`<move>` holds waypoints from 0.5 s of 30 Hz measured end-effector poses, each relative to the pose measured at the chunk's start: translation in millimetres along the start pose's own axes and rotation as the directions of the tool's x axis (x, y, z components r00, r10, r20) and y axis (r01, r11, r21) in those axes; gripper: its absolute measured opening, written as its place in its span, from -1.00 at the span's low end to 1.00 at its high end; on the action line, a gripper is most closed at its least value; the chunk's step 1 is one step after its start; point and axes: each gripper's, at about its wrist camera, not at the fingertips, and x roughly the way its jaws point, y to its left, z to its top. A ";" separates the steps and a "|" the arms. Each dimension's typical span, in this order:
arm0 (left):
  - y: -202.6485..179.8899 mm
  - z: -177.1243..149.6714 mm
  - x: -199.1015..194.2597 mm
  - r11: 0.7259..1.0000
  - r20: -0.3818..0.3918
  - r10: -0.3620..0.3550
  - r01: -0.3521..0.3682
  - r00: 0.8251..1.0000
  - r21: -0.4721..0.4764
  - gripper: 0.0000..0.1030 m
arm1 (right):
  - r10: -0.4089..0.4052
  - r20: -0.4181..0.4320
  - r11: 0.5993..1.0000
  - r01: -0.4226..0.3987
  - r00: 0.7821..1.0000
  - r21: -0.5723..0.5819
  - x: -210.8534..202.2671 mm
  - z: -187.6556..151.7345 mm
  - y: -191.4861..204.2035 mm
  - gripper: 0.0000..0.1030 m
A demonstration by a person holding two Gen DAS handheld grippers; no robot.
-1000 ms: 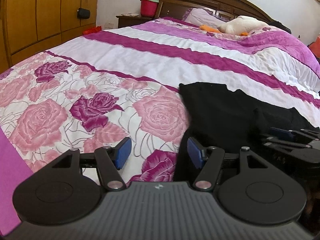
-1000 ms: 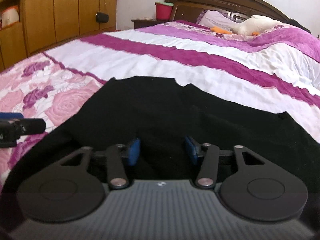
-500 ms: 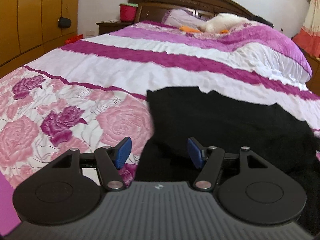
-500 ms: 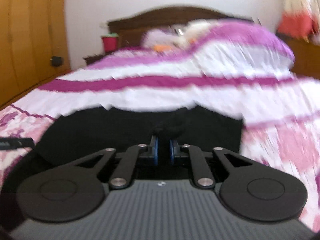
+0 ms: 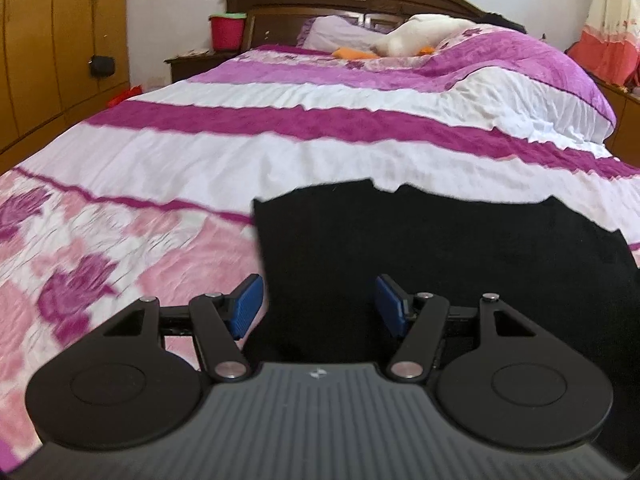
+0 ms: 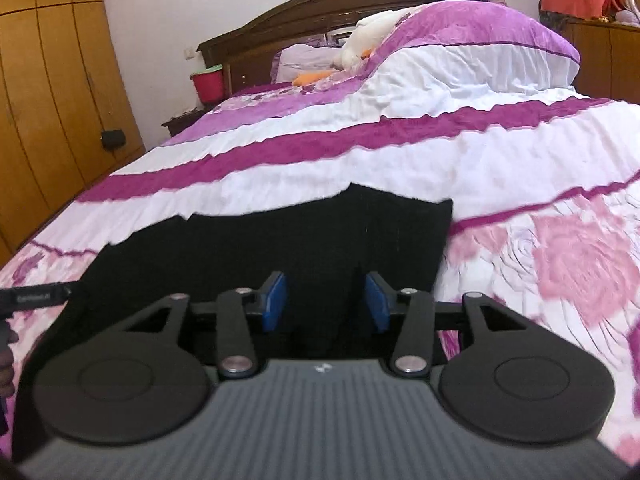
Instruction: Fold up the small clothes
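A black garment (image 5: pixel 440 248) lies flat on the floral bedspread, near the bed's foot; it also shows in the right wrist view (image 6: pixel 288 240). My left gripper (image 5: pixel 316 304) is open over the garment's near left edge, its blue pads apart and holding nothing. My right gripper (image 6: pixel 326 300) is open over the garment's near right part, pads apart with black cloth below them. The tip of the left gripper (image 6: pixel 32 298) shows at the left edge of the right wrist view.
The bed (image 5: pixel 280 152) carries a pink, white and magenta quilt. A pillow and a white plush toy (image 5: pixel 420 34) lie by the dark headboard. A red bucket (image 5: pixel 226 32) stands on the nightstand. Wooden wardrobes (image 5: pixel 48 40) line the left wall.
My right gripper was shut on a pinch of the black cloth half a second ago and is now open. Both grippers have shifted to the right along the garment.
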 end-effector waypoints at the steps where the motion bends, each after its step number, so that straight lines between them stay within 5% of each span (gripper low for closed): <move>1: -1.1 2.1 6.8 1.000 0.005 -0.005 0.005 1.000 -0.001 0.31 | -0.008 -0.014 1.000 0.008 1.000 0.003 9.4 1.4 -0.2 -0.08; 6: -2.4 5.4 46.3 1.000 -0.017 -0.019 0.018 1.000 -0.024 0.31 | -0.001 -0.094 0.999 0.004 0.996 0.032 47.7 -4.1 -2.6 -0.21; 7: -0.5 4.6 54.3 0.999 -0.030 -0.019 0.018 0.999 -0.043 0.31 | 0.003 -0.086 1.000 0.000 0.996 0.029 47.9 -4.6 -1.4 -0.77; 12: 5.3 2.3 69.1 0.993 0.011 0.089 -0.087 0.996 -0.081 0.31 | -0.033 0.127 0.998 0.039 0.991 -0.043 23.3 2.1 12.0 -0.78; 15: 13.8 -2.3 78.3 0.984 0.005 0.113 -0.111 0.994 -0.139 0.31 | -0.047 0.102 0.997 0.053 0.994 -0.056 39.3 0.8 6.5 -0.78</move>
